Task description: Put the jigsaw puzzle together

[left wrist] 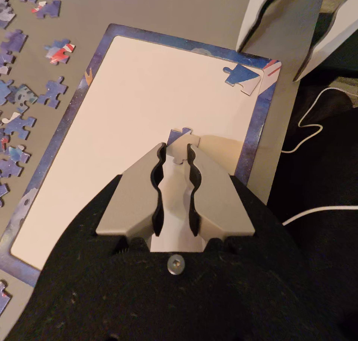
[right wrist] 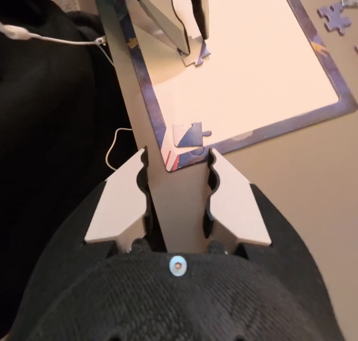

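Observation:
The puzzle frame (left wrist: pixel 73 107) has a blue border and a bare white inside; it lies on the grey table. One blue-and-white piece (left wrist: pixel 242 78) sits in its far right corner, also seen in the right wrist view (right wrist: pixel 188 136). My left gripper (left wrist: pixel 176 145) is shut on a second blue-and-white piece (left wrist: pixel 183 138), which rests low on the white inside near the right border; it also shows in the right wrist view (right wrist: pixel 197 57). My right gripper (right wrist: pixel 178 151) is open and empty, hovering just outside the frame's corner (right wrist: pixel 170 163). It also shows in the left wrist view (left wrist: pixel 268 63).
Several loose blue pieces (left wrist: pixel 54 93) lie on the table left of the frame, some with red and white (left wrist: pixel 60 51); a few show in the right wrist view (right wrist: pixel 335 19). The table edge (left wrist: pixel 279 157) runs just right of the frame. A white cable (left wrist: pixel 310 122) hangs beyond it over dark ground. About 12 centimetres separates my left fingertips from my right.

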Motion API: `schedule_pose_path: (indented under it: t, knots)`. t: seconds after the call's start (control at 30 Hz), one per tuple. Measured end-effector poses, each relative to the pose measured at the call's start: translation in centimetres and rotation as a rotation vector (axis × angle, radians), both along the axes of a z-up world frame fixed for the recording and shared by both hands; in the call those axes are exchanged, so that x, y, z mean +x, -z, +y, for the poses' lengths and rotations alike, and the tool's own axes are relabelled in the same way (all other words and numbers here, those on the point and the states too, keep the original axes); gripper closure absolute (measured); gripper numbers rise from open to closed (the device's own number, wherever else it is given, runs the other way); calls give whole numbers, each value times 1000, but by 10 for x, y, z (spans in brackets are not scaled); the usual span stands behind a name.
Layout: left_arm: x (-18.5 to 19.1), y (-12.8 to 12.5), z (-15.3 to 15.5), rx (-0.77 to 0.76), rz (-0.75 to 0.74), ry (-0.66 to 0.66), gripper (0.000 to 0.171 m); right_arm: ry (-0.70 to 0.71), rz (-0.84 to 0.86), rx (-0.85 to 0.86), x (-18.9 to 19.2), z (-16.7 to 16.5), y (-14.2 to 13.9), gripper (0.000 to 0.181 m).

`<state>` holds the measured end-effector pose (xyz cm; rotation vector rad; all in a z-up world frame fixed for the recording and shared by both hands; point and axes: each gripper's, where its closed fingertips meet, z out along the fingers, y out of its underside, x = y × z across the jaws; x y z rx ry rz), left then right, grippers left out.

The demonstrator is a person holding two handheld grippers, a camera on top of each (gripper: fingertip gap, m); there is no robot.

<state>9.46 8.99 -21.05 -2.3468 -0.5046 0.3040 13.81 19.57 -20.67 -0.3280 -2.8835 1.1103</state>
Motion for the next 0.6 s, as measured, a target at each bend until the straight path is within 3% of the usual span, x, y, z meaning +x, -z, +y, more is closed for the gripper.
schedule_pose_path:
  t: [0.13, 0.3, 0.5, 0.6]
  knots:
    - [-7, 1, -4, -8, -26, -109, 149, 41, 29, -9, 2, -1, 4, 121]
    - [8, 3, -7, 60, -155, -192, 133, 39, 92, 33, -4, 2, 6, 124]
    - [37, -7, -2, 121, -248, -142, 134, 78, 49, 3, -9, 3, 7, 130]
    - [60, -15, 13, 204, -351, -49, 137, 109, 57, -11, -13, -1, 6, 135]
